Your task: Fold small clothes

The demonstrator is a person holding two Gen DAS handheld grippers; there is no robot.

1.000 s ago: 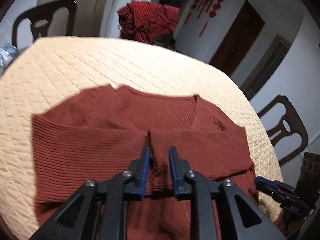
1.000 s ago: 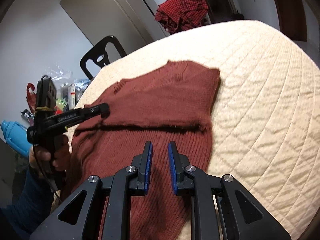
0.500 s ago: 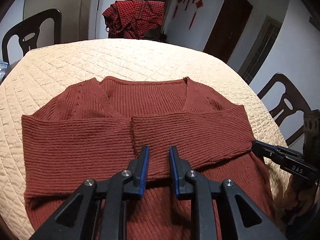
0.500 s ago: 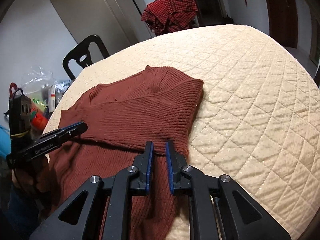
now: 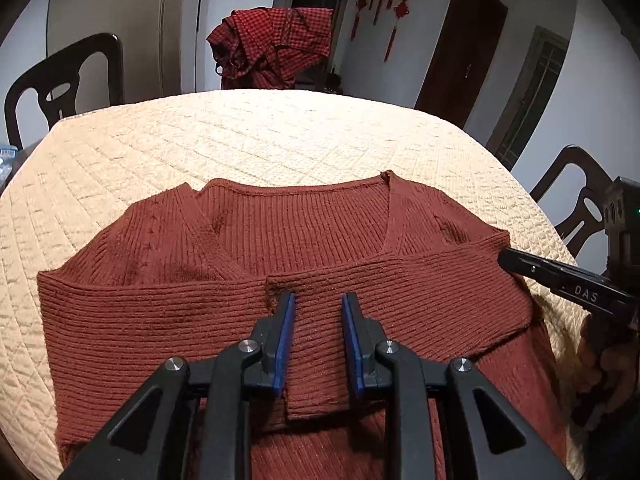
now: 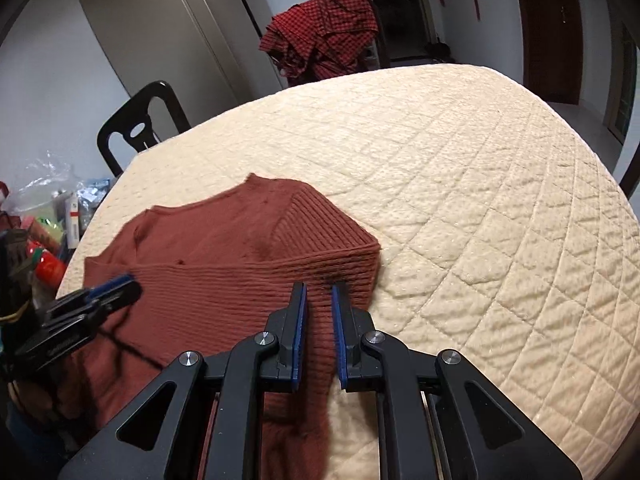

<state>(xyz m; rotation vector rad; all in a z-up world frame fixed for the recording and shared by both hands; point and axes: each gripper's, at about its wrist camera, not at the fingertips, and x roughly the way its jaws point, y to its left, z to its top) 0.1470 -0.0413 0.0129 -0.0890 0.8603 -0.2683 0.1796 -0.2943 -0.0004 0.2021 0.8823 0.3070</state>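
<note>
I have the rust-red ribbed sweater flat on the quilted bench, both sleeves folded across its chest. My left hand-held gripper is opening over the sleeve cuff, pads not pressing it. My right hand-held gripper stands narrowly parted over the sweater's right edge, pinching nothing. I'd take the hem corners evenly next. Count: one sweater, two sleeves, two grippers.

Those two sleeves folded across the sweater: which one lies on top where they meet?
The right sleeve: its cuff overlaps the left sleeve at the chest of the sweater.
</note>
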